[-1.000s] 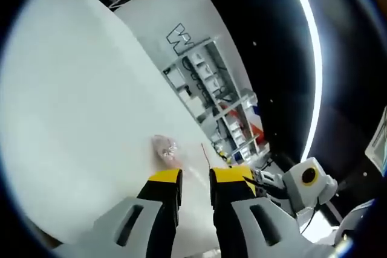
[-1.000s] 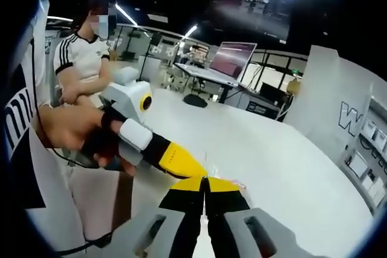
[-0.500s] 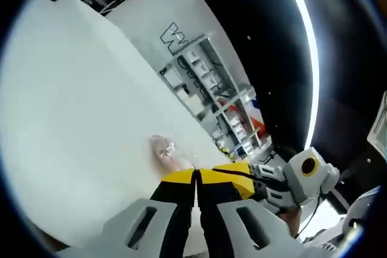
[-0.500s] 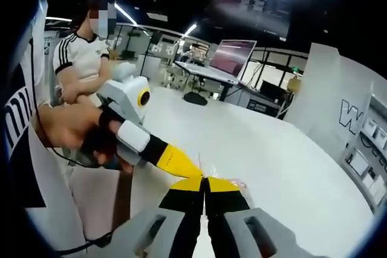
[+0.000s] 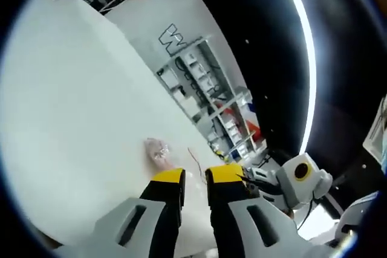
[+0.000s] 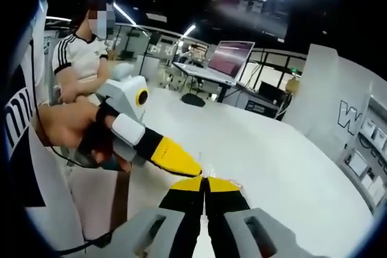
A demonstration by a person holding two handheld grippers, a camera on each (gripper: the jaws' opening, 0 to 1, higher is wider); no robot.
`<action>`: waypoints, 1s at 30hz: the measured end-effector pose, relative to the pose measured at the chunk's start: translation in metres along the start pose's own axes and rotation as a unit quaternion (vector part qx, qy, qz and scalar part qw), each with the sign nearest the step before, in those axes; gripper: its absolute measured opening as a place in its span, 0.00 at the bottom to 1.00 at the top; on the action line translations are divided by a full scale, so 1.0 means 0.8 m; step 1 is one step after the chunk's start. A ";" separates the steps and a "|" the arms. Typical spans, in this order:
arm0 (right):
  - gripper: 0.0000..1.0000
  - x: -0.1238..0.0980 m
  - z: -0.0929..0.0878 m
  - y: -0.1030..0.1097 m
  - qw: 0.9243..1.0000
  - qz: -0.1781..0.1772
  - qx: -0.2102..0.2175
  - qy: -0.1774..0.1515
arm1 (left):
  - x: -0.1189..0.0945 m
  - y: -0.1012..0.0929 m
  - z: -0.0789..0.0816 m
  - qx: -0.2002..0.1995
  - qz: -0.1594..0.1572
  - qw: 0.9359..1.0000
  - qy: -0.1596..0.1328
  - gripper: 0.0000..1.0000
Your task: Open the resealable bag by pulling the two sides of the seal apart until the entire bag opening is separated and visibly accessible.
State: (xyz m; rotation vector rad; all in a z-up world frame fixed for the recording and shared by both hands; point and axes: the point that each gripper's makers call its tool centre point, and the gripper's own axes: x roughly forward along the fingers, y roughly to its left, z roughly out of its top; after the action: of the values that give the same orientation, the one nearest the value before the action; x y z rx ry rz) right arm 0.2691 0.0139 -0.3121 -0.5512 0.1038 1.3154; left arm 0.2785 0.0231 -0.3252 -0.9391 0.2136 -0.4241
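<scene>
Left gripper [image 5: 195,176]: jaws apart, nothing between them. Right gripper [image 6: 205,182]: jaws pressed together on the bag's [image 5: 158,150] thin edge. The clear bag hangs above the white table [image 5: 72,101], just ahead of both yellow tips. Left gripper's tip [image 6: 175,156] sits just beside the right's. A hand [image 6: 66,128] grips the left handle.

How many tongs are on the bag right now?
1. The right tongs are shut on the bag at its top edge, lifted over the white table. The left tongs are open beside it, gripping nothing.
</scene>
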 end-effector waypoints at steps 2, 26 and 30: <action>0.00 0.000 0.000 0.000 1.000 0.000 -0.003 0.001 | 0.001 0.001 0.001 -0.005 0.001 1.000 -0.003 0.14; 0.00 -0.001 -0.001 0.003 1.000 0.018 0.001 -0.001 | 0.002 -0.002 -0.005 0.073 0.018 0.997 0.010 0.01; 0.00 -0.003 0.000 0.002 1.000 0.025 -0.003 0.007 | -0.001 0.003 -0.005 0.084 0.025 0.996 0.011 0.01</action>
State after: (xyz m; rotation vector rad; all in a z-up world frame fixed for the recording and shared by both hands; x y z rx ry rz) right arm 0.2674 0.0123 -0.3117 -0.5654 0.1254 1.3622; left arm 0.2773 0.0216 -0.3293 -0.7635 0.2177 -0.3994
